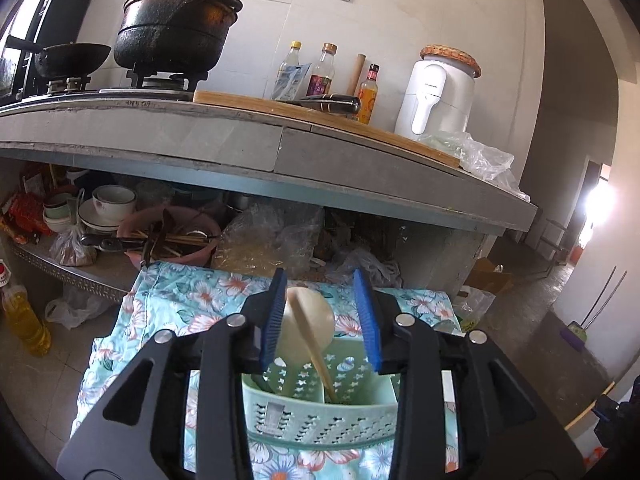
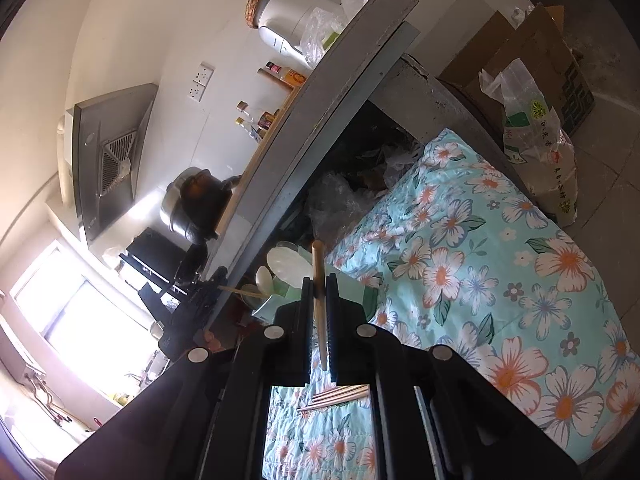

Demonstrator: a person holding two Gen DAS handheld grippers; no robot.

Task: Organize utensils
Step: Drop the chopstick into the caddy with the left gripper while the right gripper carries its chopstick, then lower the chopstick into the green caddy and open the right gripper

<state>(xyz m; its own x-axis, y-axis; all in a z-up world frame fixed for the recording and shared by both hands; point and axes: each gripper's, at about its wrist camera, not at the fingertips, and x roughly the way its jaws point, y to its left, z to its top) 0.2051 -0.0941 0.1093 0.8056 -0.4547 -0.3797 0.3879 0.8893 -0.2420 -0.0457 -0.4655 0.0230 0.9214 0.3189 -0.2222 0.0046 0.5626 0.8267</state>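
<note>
While the left gripper (image 1: 320,316) gapes, a pale, perhaps wooden chopstick (image 2: 319,292) pinched in the right gripper (image 2: 319,280)

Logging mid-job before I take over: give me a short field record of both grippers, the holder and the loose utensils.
left gripper: open, hovering at the green utensil holder
right gripper: shut on a wooden stick
holder contents: pale spoon and a wooden chopstick standing inside
loose items: chopsticks lying on the floral cloth
</note>
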